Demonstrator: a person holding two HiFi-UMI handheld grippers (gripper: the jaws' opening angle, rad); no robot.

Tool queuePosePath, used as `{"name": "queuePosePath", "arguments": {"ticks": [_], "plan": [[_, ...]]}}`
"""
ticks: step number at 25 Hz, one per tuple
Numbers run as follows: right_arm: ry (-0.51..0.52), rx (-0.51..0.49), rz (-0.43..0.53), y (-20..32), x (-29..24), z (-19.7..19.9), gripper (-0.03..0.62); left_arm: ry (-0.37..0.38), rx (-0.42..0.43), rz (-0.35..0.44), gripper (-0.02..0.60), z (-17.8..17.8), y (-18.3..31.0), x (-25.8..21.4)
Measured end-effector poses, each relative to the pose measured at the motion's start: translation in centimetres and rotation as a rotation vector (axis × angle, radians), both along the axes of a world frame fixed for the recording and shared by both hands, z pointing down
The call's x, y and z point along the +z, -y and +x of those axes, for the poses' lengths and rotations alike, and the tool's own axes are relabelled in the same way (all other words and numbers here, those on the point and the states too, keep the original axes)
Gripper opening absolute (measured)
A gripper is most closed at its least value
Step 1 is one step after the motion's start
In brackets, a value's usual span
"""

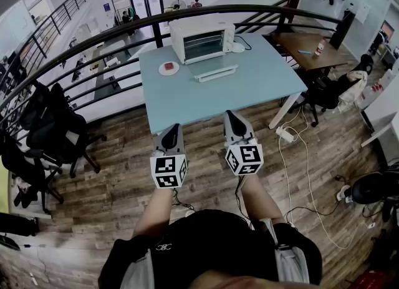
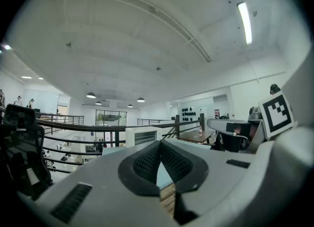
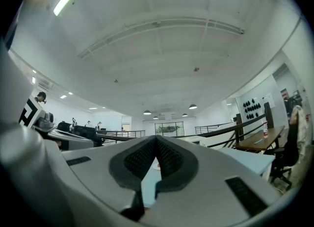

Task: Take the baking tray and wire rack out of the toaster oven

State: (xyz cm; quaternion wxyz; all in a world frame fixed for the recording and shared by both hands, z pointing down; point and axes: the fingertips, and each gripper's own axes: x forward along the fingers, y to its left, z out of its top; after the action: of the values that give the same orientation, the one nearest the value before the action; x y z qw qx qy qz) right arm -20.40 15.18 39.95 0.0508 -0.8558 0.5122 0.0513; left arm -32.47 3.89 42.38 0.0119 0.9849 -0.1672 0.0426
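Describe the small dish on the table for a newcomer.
On the light blue table, a white toaster oven stands at the far edge. Left of it sits a small round white dish, the only thing there holding something red.

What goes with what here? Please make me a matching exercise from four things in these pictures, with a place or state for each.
Things:
1. white box-shaped toaster oven
2. small round white plate
3. long white bar
4. left tongs

Places or states:
A. shut and empty, short of the table's near edge
B. at the far edge of the light blue table
C. on the table, left of the oven
D. on the table, just in front of the oven

Pairs: 1-B, 2-C, 3-D, 4-A
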Motion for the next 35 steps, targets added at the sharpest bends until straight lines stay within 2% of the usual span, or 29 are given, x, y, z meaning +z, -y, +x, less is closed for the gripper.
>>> {"name": "queuePosePath", "arguments": {"ticks": [16,25,35], "plan": [[0.026,-0.034,0.043,-5.2,-0.1,2.5,0.003,0.005,-0.004,0.013,0.015,3.1,-5.8,-0.6],[0.012,-0.041,0.054,-9.5,0.3,4.5,0.003,-0.021,-0.027,0.033,0.015,4.7,-9.8,-1.1],[-0.005,-0.047,0.065,-10.5,0.1,6.3,0.003,-0.017,-0.016,0.044,0.015,7.3,-11.2,-1.3]]}}
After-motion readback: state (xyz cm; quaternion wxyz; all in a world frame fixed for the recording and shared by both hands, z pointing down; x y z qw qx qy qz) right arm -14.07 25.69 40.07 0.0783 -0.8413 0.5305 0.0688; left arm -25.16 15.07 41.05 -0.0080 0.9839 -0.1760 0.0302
